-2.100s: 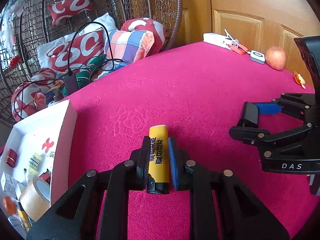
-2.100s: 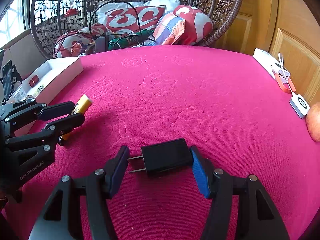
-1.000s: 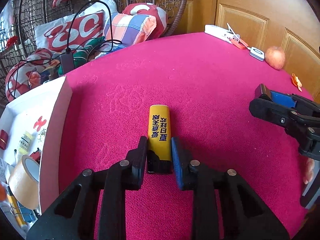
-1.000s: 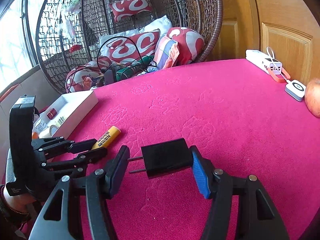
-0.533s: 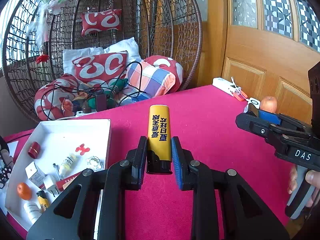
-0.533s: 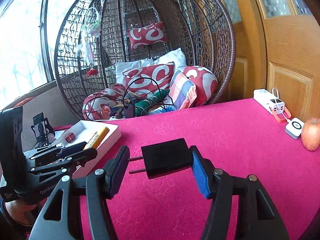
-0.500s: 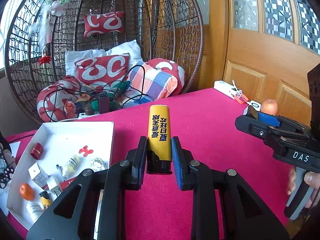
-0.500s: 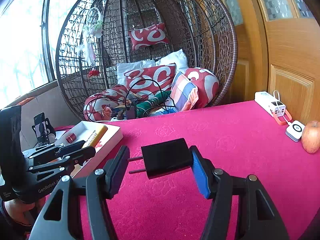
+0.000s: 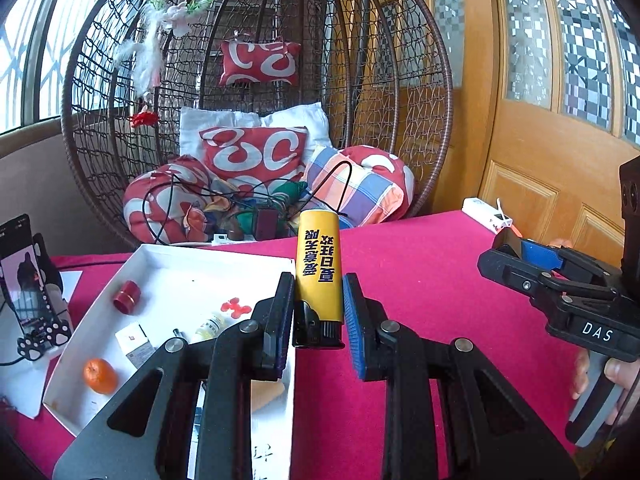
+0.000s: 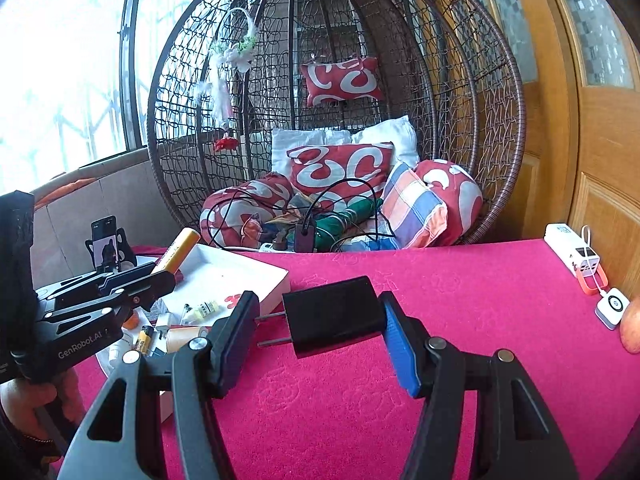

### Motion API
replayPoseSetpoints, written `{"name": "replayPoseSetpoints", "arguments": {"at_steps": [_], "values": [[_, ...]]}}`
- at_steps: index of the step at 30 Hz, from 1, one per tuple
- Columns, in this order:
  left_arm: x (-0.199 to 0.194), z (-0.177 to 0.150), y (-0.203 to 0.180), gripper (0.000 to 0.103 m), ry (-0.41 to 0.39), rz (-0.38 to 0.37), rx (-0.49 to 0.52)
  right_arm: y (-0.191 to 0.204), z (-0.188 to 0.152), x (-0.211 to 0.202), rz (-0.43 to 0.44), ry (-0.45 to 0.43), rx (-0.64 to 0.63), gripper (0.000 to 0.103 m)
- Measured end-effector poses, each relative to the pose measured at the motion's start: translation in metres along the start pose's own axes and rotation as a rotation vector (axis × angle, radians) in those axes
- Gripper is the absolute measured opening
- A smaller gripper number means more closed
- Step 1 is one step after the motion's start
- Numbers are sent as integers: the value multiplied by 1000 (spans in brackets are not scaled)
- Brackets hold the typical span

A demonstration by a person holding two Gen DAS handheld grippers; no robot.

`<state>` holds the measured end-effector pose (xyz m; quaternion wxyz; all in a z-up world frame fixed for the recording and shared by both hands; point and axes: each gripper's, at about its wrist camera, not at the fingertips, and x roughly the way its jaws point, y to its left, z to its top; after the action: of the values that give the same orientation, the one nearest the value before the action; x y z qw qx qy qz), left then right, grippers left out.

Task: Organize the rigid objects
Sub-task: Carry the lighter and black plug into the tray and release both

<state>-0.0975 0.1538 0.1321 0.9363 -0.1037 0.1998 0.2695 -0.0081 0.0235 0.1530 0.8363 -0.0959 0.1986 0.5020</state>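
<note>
Both tools are off the pink tablecloth [image 10: 460, 280] now, where two seconds back they sat low on it, and we see the wicker egg chair [image 9: 256, 80] fill the upper frame. Our left gripper [image 9: 318, 312] pinches a smooth yellow lighter [image 9: 319, 264] with a black cap end, centre frame, above the white cardboard box [image 9: 176, 256] edge. Our right gripper [image 10: 318, 320] clamps a matte black boxy plug adapter [image 10: 334, 316], two metal prongs pointing left, at centre frame over the embossed cloth.
</note>
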Motion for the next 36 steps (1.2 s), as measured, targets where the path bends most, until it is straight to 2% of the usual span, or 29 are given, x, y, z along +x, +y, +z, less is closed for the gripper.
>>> {"name": "replayPoseSetpoints", "arguments": {"at_steps": [22, 36], "values": [[-19, -9, 75, 24, -29, 110, -144, 71, 17, 33, 93, 39, -155, 61], [-16, -24, 135, 24, 6, 222, -255, 107, 24, 75, 173, 99, -191, 61]]}}
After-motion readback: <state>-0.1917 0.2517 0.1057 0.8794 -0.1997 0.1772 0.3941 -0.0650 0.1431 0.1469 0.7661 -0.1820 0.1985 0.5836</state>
